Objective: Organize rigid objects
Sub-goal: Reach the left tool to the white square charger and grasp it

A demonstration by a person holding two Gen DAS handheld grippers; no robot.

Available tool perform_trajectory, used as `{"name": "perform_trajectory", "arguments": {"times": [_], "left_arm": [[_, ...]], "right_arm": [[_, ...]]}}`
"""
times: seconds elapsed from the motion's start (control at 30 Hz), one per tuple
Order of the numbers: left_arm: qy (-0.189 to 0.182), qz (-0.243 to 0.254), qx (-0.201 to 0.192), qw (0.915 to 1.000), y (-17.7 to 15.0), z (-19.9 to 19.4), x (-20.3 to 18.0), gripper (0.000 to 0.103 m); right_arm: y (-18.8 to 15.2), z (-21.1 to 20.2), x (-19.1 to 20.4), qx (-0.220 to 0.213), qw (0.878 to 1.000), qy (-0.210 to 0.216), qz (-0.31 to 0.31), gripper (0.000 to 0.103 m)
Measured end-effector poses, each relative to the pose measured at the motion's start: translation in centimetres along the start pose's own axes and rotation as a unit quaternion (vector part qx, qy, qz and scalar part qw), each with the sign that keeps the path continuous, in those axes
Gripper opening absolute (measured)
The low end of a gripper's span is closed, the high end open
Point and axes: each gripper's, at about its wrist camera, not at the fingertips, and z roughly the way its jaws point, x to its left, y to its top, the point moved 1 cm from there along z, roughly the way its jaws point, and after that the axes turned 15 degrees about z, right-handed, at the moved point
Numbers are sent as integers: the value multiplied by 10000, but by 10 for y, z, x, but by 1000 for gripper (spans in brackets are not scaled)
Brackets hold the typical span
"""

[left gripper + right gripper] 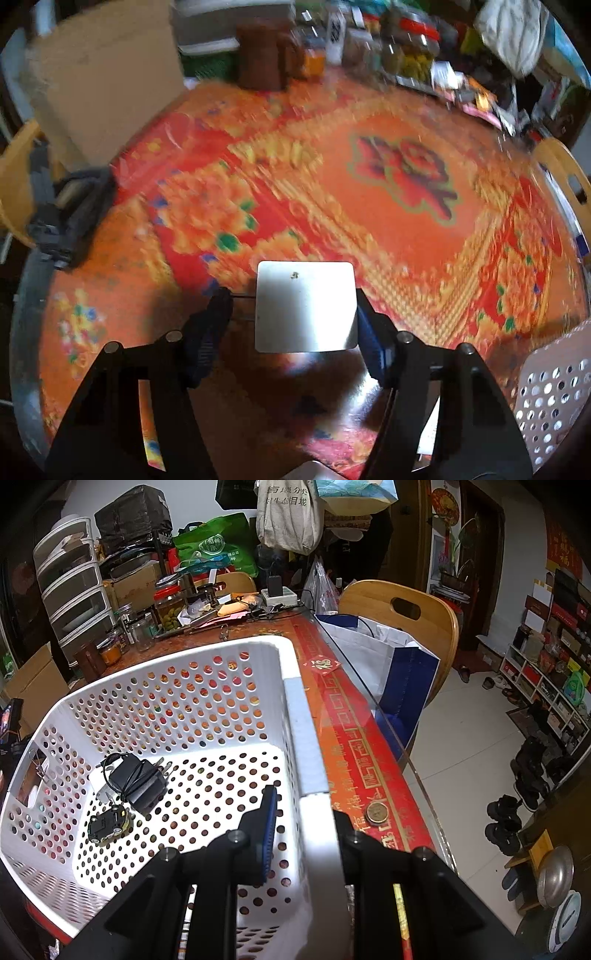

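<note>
My left gripper (pixel 293 321) is shut on a flat square metal plate (pixel 306 306), held above the red and orange patterned tablecloth (pixel 369 229). A dark bundle of objects (pixel 70 218) lies at the table's left edge. My right gripper (pixel 306 812) is shut on the right wall of the white perforated basket (pixel 295 716), one finger inside and one outside. In the basket lie a black charger with its cable (pixel 138 781) and a small yellow and black toy car (pixel 109 821). The basket's corner also shows in the left wrist view (pixel 554 391).
Jars, boxes and clutter (pixel 369 48) line the table's far edge, with a cardboard box (pixel 107 77) at the far left. A coin (pixel 376 812) lies on the table right of the basket. A wooden chair (pixel 402 613) and a white and blue bag (pixel 388 664) stand beside the table.
</note>
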Motion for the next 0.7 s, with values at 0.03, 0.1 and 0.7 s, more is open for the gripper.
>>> {"name": "perform_trajectory", "arguments": {"times": [0.03,0.1,0.7], "left_arm": [[252,8,-178,9995,0,-10,1,62],[756,33,-495,9959,-1,-31,1,62],[1172,378,-1357,9831,-16,-136,-40,62]], "right_arm": [[0,0,0,0,10000,1,9,19],[0,0,1,-10,10000,4,25,19],[2,3,3,24,10000,51,-36,19]]}}
